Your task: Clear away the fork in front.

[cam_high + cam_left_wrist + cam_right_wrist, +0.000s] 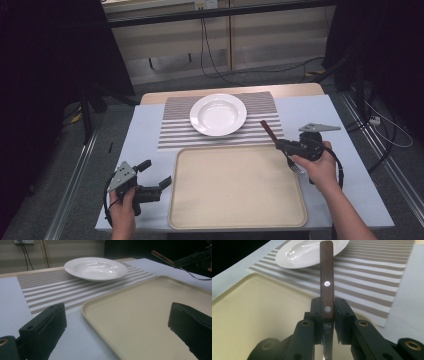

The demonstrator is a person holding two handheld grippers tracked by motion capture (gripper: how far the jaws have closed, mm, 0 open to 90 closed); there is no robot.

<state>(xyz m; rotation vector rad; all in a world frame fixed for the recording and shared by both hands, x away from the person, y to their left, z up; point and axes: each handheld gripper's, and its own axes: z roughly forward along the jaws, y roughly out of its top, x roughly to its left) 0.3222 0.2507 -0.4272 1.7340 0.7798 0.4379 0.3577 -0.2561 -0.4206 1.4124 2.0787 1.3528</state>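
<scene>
My right gripper (279, 143) is shut on a fork (270, 133) with a brown wooden handle, held above the right edge of a beige tray (235, 187). The handle points toward a white plate (218, 114) and the metal tines (296, 168) trail back under the hand. In the right gripper view the riveted fork handle (326, 277) stands upright between the pads of my right gripper (327, 307). My left gripper (156, 172) rests low at the table's near left, open and empty. The left gripper view has my left gripper (116, 312) framing the tray (150, 310).
The plate (96, 268) sits on a brown-and-white striped placemat (175, 130) at the back of the light blue table (145, 135). Beyond the table are a floor with cables (210, 60), dark curtains and a stand on the right.
</scene>
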